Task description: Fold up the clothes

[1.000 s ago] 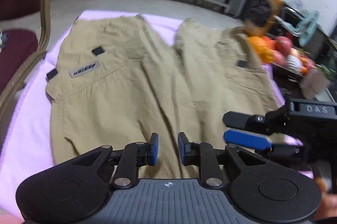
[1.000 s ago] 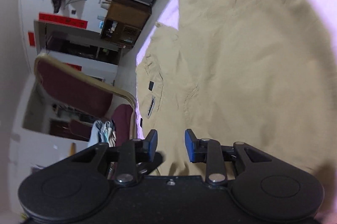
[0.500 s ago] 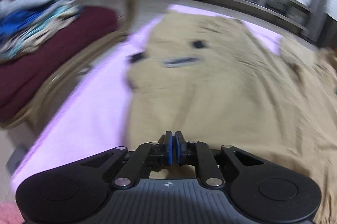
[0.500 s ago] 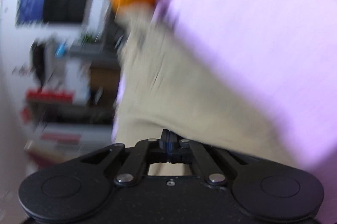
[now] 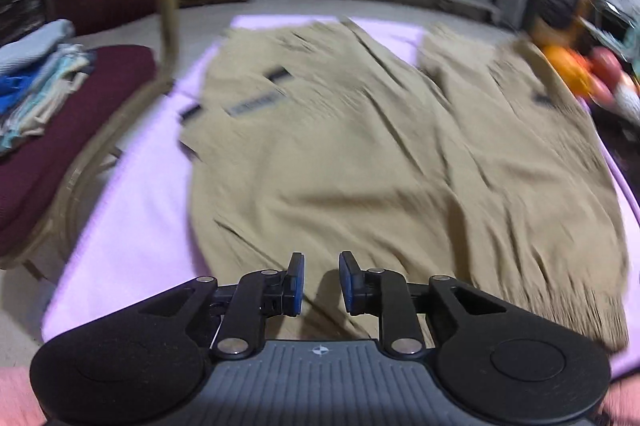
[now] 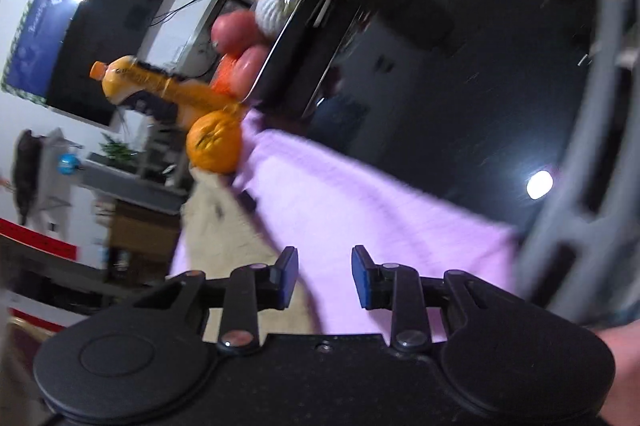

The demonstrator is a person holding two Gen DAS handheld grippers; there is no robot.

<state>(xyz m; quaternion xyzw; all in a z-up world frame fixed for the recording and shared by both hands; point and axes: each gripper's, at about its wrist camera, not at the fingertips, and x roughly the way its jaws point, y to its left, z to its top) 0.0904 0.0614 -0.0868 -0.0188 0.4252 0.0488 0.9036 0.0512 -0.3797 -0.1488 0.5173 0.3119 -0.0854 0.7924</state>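
Note:
Khaki cargo trousers point(image 5: 360, 154) lie spread flat on a lilac cloth point(image 5: 132, 226), legs pointing away, a grey label and black tabs on the left leg. My left gripper point(image 5: 321, 282) hovers over their near hem; its jaws are opening and nothing is pinched between the blue pads. In the right wrist view my right gripper point(image 6: 325, 276) hangs over the trousers' right edge point(image 6: 224, 238) where it meets the lilac cloth point(image 6: 360, 210). Its jaws are opening too, with no fabric in them.
A maroon chair point(image 5: 60, 114) with a stack of folded clothes point(image 5: 36, 82) stands left of the table. An orange point(image 6: 215, 142), an orange bottle point(image 6: 152, 84) and a tray of fruit point(image 6: 256, 38) sit at the far right. A grey frame point(image 6: 592, 146) rises on the right.
Both grippers were shut half a second ago and now stand parted. The left view swung back right over the trousers. The right gripper swept right, off the trousers to the cloth's edge.

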